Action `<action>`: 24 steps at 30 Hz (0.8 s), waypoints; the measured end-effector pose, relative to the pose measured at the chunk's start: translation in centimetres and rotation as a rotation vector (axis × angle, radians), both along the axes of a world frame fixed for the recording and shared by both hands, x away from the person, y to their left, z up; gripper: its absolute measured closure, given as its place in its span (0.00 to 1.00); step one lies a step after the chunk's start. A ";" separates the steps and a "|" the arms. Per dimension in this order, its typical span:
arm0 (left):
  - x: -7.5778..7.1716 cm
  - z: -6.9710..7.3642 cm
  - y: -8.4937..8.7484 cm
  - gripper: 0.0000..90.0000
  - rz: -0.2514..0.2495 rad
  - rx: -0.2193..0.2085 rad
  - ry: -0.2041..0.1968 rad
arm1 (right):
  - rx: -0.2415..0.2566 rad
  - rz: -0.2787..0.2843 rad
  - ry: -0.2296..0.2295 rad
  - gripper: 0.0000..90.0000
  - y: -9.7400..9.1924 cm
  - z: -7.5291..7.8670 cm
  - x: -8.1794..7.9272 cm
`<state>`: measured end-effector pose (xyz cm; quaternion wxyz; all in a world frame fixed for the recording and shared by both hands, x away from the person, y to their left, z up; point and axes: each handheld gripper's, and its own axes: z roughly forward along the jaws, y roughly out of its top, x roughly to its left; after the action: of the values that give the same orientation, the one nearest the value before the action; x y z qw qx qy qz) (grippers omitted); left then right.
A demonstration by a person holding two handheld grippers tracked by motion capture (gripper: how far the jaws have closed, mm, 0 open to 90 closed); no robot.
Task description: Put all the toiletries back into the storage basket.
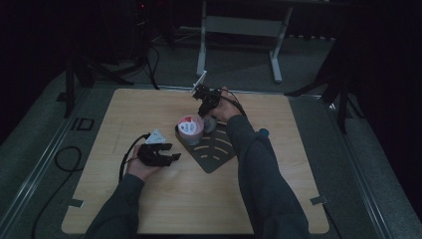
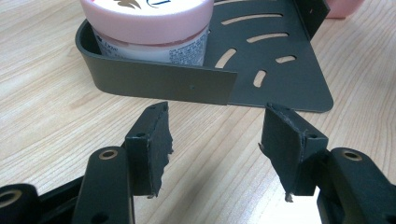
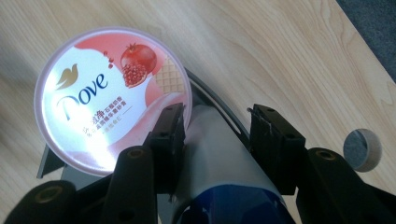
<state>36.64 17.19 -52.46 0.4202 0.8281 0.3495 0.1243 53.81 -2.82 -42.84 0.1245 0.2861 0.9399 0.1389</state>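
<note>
A pink-lidded Dove jar (image 1: 190, 127) (image 2: 149, 23) (image 3: 112, 98) stands in the rounded corner of a dark slotted tray (image 1: 216, 154) (image 2: 280, 79) (image 3: 46, 163) at the middle of the wooden table. My right gripper (image 1: 208, 117) (image 3: 215, 126) points down just right of the jar. Its jaws are shut on a white bottle with a blue lower part (image 3: 224, 163) (image 1: 210, 124), which leans against the jar. My left gripper (image 1: 173, 152) (image 2: 215, 109) rests low on the table left of the tray, open, with nothing between its jaws, facing the tray's wall.
A small round disc (image 3: 362, 149) lies on the wood to the right of the bottle. A pink object (image 2: 343, 7) sits beyond the tray's far corner. A white desk frame (image 1: 239, 30) stands past the table. Cables (image 1: 64, 159) trail on the floor at left.
</note>
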 end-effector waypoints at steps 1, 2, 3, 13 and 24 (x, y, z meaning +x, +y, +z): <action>0.0 0.0 0.0 0.47 0.001 0.000 0.000 | -0.014 0.008 0.000 0.61 0.2 0.0 0.0; 0.0 -0.1 0.0 0.47 0.001 0.001 0.002 | -0.015 0.007 -0.002 0.61 0.3 0.0 0.0; 0.0 -0.1 0.0 0.47 0.000 -0.001 0.003 | -0.017 0.004 -0.008 0.60 0.4 0.0 0.0; 0.0 0.0 0.1 0.47 0.002 -0.001 0.002 | 0.012 -0.037 0.016 0.49 0.2 -0.7 0.4; 0.0 -0.2 -0.1 0.47 0.002 0.000 0.007 | 0.068 -0.069 0.037 0.37 -1.4 -0.2 0.4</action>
<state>36.65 17.11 -52.61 0.4189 0.8283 0.3515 0.1219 54.17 -4.22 -43.05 0.1021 0.3247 0.9263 0.1613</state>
